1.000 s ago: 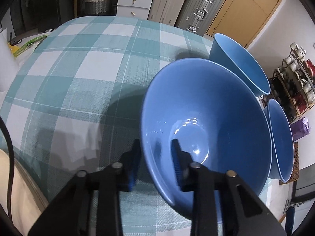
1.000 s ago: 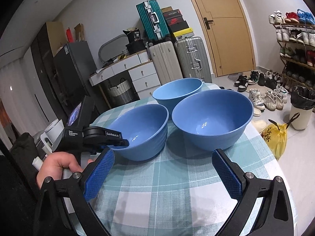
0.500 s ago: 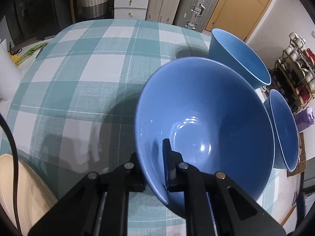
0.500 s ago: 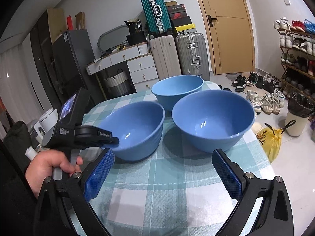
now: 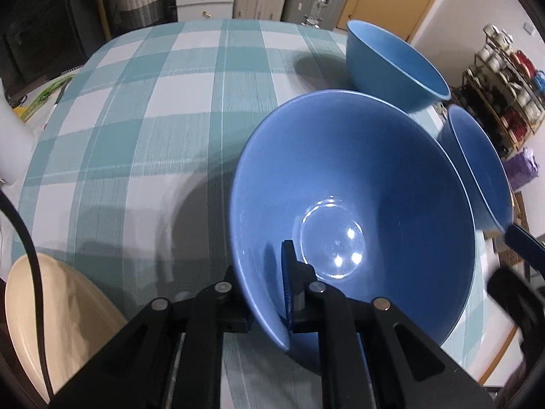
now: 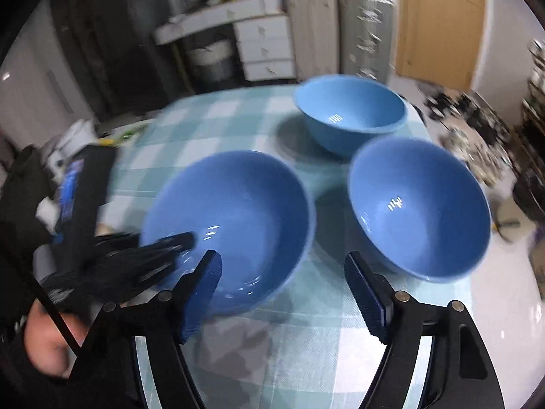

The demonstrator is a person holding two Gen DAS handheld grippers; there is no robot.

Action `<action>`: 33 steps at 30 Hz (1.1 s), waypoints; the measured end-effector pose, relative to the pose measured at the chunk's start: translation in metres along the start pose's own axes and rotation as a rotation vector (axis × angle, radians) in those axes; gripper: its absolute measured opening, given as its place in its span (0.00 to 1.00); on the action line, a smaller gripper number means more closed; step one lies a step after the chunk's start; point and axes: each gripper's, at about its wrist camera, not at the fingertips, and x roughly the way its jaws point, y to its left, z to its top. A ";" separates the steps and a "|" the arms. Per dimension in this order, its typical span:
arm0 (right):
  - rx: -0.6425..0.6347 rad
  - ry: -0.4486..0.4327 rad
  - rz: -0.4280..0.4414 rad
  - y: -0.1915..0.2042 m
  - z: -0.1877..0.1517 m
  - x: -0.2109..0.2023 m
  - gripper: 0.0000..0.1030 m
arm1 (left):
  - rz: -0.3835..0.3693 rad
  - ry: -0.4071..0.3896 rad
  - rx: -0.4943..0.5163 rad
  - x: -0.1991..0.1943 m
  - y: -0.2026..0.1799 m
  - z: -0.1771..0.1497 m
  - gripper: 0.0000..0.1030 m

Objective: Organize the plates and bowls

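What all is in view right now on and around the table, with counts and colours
Bowls: three, blue, on the checked tablecloth; nearest bowl gripped at its rim, middle bowl and far bowl standing free.
Tablecloth: one, teal and white check, covering the table.
Plate: one, cream, at the table's near left edge.
Drawer unit: one, white, behind the table.
Door: one, tan, back right.
Left gripper: black, shut on the nearest bowl's rim.
Right gripper: blue pads, jaws just closing partway, nothing between them.
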 end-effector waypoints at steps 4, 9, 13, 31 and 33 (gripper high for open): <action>0.133 0.080 0.073 -0.012 -0.007 0.021 0.52 | -0.002 0.011 0.034 -0.007 -0.002 -0.012 0.10; 0.162 0.103 0.059 -0.009 -0.015 0.032 0.35 | -0.013 0.029 0.057 -0.014 -0.005 -0.025 0.10; 0.158 0.120 0.065 -0.010 -0.020 0.036 0.20 | -0.006 0.045 0.084 -0.016 -0.008 -0.035 0.11; 0.171 0.158 0.038 -0.045 -0.085 -0.018 0.09 | -0.042 0.058 0.205 -0.041 -0.057 -0.095 0.12; 0.179 0.157 0.028 -0.052 -0.094 -0.025 0.09 | -0.045 0.062 0.219 -0.040 -0.066 -0.103 0.12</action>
